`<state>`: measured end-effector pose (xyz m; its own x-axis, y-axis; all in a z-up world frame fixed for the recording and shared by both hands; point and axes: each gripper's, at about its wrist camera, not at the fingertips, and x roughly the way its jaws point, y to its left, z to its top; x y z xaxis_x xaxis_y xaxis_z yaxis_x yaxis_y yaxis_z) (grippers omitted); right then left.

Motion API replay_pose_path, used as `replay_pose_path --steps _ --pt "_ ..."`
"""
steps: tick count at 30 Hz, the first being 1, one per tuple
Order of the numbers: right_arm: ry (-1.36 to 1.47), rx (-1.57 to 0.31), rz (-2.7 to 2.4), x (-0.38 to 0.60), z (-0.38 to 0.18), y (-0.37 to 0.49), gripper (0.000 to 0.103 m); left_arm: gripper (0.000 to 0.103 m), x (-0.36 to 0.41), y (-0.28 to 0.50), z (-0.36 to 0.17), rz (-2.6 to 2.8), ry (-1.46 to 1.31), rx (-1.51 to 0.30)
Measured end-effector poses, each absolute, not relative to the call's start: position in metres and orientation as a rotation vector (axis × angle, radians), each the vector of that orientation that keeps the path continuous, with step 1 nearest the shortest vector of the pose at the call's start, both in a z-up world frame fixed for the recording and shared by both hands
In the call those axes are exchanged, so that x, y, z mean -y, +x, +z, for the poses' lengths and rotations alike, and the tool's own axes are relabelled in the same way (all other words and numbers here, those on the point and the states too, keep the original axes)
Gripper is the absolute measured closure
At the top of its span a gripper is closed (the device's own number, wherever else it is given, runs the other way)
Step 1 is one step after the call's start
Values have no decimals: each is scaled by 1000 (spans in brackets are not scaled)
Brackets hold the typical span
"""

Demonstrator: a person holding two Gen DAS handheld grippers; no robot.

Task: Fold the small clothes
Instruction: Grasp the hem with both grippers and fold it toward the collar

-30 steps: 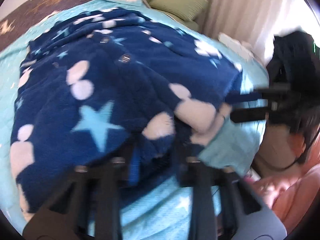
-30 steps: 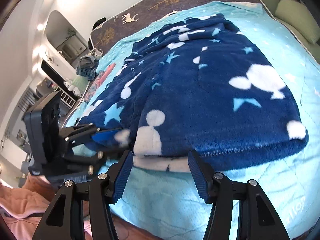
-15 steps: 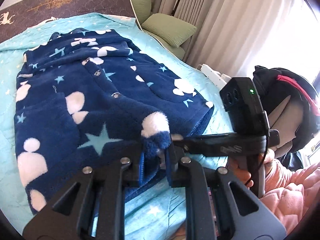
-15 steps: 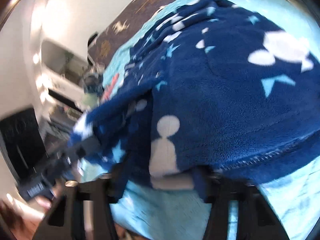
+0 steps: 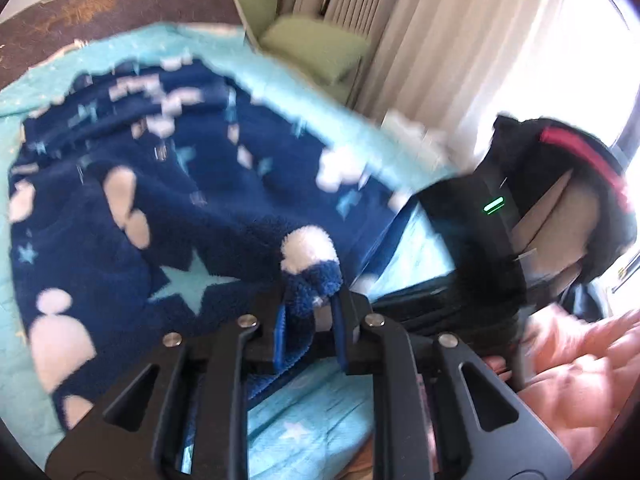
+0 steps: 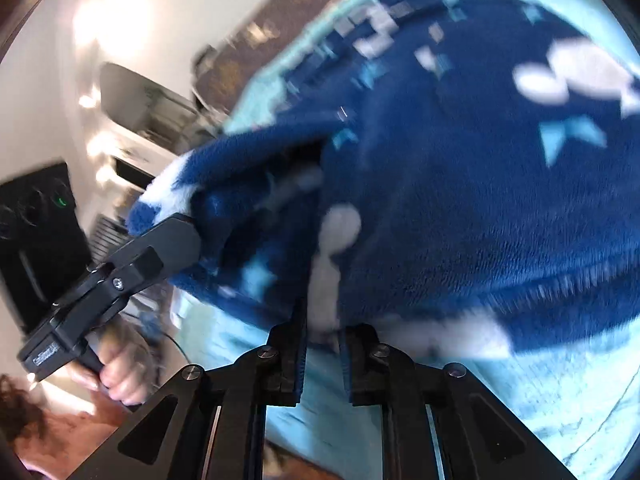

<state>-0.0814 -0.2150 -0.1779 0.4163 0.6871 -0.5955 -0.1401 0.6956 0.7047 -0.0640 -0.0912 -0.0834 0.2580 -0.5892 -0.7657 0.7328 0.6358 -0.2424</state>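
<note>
A dark blue fleece garment (image 5: 208,216) with white shapes and light blue stars lies on a turquoise bedspread (image 5: 312,416). My left gripper (image 5: 310,304) is shut on a bunched corner of its near hem and holds it lifted. My right gripper (image 6: 324,328) is shut on another part of the near hem of the garment (image 6: 460,208). The left gripper also shows in the right wrist view (image 6: 176,236), clamped on the raised corner. The right gripper's body (image 5: 480,240) shows at the right of the left wrist view. Both views are motion-blurred.
Green pillows (image 5: 316,44) and pale curtains (image 5: 460,40) stand beyond the bed. A brown patterned headboard (image 5: 100,4) runs along the back. Pink clothing (image 5: 580,376) and a black cap (image 5: 568,184) are at the right. A shelf with clutter (image 6: 132,100) is at the left.
Both grippers have closed on the garment's near hem. The left gripper has lifted its corner up off the bedspread, and the hem is now raised between the two grippers.
</note>
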Motion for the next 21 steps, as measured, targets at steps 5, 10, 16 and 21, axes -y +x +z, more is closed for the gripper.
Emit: replay_pose_path --steps 5,10,16,21 --pt "445 -1006 490 236 -158 -112 85 75 94 -72 -114 -884 241 -1042" --pt "381 -903 366 270 -122 -123 80 72 74 -81 -103 -917 203 -1046" --pt "458 -851 463 252 -110 -75 57 50 36 -92 -84 -753 208 -966" --pt "463 -960 530 219 -134 -40 55 47 -22 -96 -89 -506 168 -949"
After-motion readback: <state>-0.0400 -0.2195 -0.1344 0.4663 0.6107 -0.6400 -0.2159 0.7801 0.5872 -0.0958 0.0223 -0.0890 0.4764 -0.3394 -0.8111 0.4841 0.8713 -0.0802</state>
